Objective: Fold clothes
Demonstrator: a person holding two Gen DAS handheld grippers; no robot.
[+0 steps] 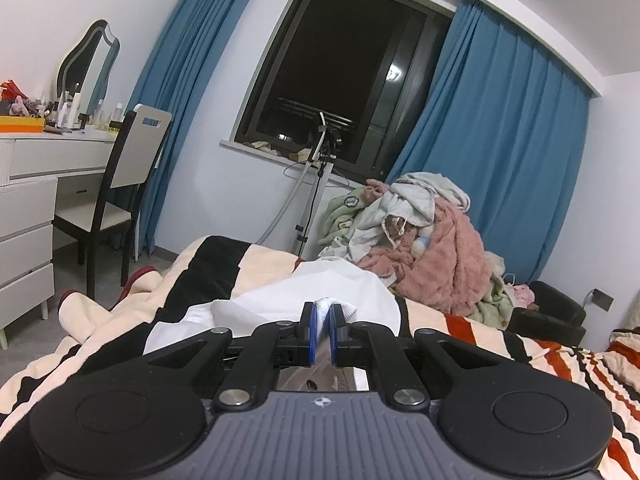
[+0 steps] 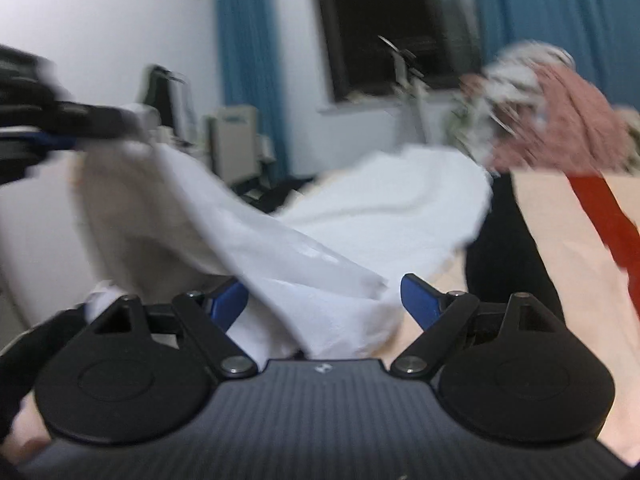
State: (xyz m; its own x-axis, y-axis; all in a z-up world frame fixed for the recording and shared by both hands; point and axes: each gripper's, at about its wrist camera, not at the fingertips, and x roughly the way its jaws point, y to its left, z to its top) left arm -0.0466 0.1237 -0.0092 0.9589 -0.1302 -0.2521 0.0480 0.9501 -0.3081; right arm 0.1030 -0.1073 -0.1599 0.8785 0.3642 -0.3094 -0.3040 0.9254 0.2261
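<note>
White garment (image 2: 320,292) between right gripper (image 2: 324,300) fingers

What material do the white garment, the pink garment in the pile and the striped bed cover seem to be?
White garment: thin woven or knit cloth, probably cotton, matte, with sharp creases where the left tool pinches it. Pink garment: plush fleece, going by its thick, fuzzy, lumpy surface. Striped bed cover: soft fleece blanket, likely, with a matte nap and rounded folds.
</note>
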